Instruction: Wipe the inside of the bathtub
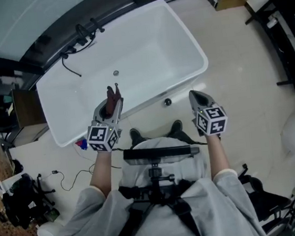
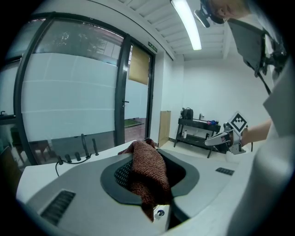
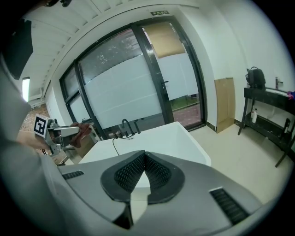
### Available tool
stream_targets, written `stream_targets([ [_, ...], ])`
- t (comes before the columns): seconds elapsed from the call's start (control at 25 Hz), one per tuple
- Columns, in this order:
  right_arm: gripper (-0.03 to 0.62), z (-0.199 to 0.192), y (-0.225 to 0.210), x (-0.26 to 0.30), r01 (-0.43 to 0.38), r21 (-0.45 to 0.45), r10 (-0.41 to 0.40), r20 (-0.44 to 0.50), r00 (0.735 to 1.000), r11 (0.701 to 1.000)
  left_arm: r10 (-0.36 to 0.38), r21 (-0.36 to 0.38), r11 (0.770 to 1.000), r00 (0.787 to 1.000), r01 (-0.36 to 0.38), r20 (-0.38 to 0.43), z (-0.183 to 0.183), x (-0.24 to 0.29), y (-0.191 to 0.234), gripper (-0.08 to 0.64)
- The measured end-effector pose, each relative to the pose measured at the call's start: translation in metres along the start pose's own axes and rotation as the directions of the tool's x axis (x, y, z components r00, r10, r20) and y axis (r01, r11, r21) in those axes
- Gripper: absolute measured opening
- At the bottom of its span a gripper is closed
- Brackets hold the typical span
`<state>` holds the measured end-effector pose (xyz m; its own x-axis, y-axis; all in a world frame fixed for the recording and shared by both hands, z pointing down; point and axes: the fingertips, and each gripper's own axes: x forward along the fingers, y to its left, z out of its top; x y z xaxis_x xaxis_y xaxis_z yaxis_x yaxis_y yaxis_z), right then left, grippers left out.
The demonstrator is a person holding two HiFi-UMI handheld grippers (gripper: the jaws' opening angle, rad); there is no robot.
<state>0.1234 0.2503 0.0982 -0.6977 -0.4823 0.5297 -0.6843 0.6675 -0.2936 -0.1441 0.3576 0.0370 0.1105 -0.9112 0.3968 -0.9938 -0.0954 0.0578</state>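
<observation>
A white bathtub [image 1: 129,53] stands in front of me, with a drain [image 1: 116,73] in its floor; it also shows in the right gripper view [image 3: 156,138]. My left gripper [image 1: 114,95] hovers over the tub's near rim, shut on a brown cloth [image 1: 113,96]. In the left gripper view the brown cloth [image 2: 147,173] hangs down between the jaws. My right gripper [image 1: 197,96] is held outside the tub over the floor, jaws shut with nothing between them [image 3: 144,159].
Black taps and a hose [image 1: 78,40] sit at the tub's far rim. A black rack [image 1: 289,35] stands at the right, a wooden cabinet [image 1: 28,115] at the left, cables and gear [image 1: 24,200] on the floor. Glass doors [image 3: 138,78] lie beyond the tub.
</observation>
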Motion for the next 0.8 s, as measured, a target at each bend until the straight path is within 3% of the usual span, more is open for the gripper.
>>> stream_targets([
  [0.16,0.008,-0.007,0.021,0.008,0.030,0.014,-0.030,-0.002,1.000,0.999,0.024,0.002,1.000,1.000,-0.024,0.009,-0.007,-0.030,0.037,0.103],
  [0.44,0.006,-0.006,0.100,0.040,0.026,-0.030,-0.027,-0.033,0.999,0.999,0.095,-0.039,0.995,0.995,-0.094,0.011,-0.029,-0.087,0.113,0.103],
  [0.8,0.006,-0.004,0.129,0.062,0.036,-0.052,-0.038,-0.041,0.998,0.998,0.102,-0.070,0.992,0.995,-0.102,-0.005,-0.055,-0.098,0.142,0.103],
])
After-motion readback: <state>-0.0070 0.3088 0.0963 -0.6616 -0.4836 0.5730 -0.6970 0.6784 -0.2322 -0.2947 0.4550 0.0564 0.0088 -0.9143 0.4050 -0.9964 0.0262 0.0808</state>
